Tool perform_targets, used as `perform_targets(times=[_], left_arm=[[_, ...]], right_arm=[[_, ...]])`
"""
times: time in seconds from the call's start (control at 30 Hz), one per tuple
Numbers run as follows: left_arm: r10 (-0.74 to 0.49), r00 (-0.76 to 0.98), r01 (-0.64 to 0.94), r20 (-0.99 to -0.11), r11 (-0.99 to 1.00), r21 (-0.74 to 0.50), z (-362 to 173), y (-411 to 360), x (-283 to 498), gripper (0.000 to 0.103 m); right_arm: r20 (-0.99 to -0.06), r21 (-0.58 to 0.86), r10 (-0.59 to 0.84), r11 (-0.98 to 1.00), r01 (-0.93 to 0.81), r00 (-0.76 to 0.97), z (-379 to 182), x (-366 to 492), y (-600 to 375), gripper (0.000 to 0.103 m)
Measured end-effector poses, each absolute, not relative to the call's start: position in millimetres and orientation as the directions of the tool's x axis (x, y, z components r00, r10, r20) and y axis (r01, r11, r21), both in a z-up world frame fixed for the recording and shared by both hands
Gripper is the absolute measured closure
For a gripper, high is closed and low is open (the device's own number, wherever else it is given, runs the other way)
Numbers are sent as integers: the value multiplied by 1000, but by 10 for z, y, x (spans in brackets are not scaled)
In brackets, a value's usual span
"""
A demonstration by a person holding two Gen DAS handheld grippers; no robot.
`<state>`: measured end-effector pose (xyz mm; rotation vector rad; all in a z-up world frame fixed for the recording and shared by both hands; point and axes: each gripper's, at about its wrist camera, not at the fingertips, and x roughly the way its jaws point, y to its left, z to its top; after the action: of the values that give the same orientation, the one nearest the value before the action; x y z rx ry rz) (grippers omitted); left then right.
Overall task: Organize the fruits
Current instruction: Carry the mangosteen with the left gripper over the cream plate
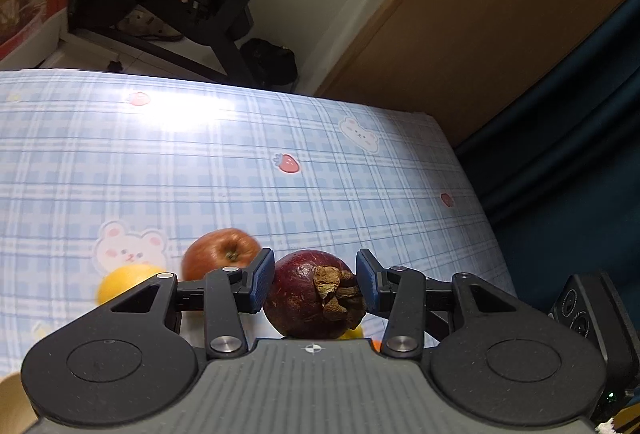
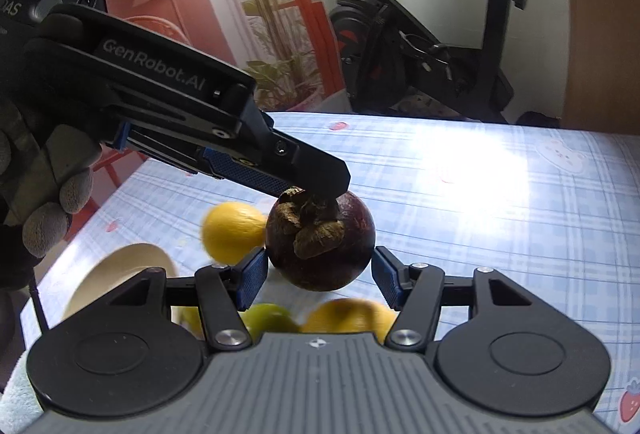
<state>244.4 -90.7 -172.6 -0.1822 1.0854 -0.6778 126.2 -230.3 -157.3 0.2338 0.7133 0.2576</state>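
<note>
Mangosteen [image 1: 308, 294] first: it sits up off the table [image 1: 320, 154], caught between both of my tools at once. The left gripper [image 1: 315, 282] has it, I think. Its jaws are roughly half open, with one blue pad flat on the rind and the other against the dried calyx. From the right wrist camera, that gripper reaches in from the left over the top of the fruit, with my gloved left hand [image 2: 48, 194] behind it. The right gripper [image 2: 320, 274] has its jaws spread to the fruit's width, with a pad at each flank. I cannot tell whether they press or merely touch.

Beyond the checked tablecloth stand an exercise bike [image 2: 420, 46] and a potted plant [image 2: 272, 14].

On the table, a cream bowl [image 2: 120, 274] lies just left of the right fingers. An apple [image 1: 218, 254] rests behind the left finger, with a lemon [image 1: 124, 280] beside it. Under the right gripper, a lime [image 2: 268, 316] and a blurred yellow fruit [image 2: 348, 314] lie directly below the mangosteen.
</note>
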Motion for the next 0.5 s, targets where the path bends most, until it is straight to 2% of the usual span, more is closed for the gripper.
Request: perform_targets(times=[0.5], left_arm=[[-468,448,258,-762,884,-390,-1083,512,1792,56]], right_arm=[[-553,368,518,854,-367,653,-1115,1170,-970,43]])
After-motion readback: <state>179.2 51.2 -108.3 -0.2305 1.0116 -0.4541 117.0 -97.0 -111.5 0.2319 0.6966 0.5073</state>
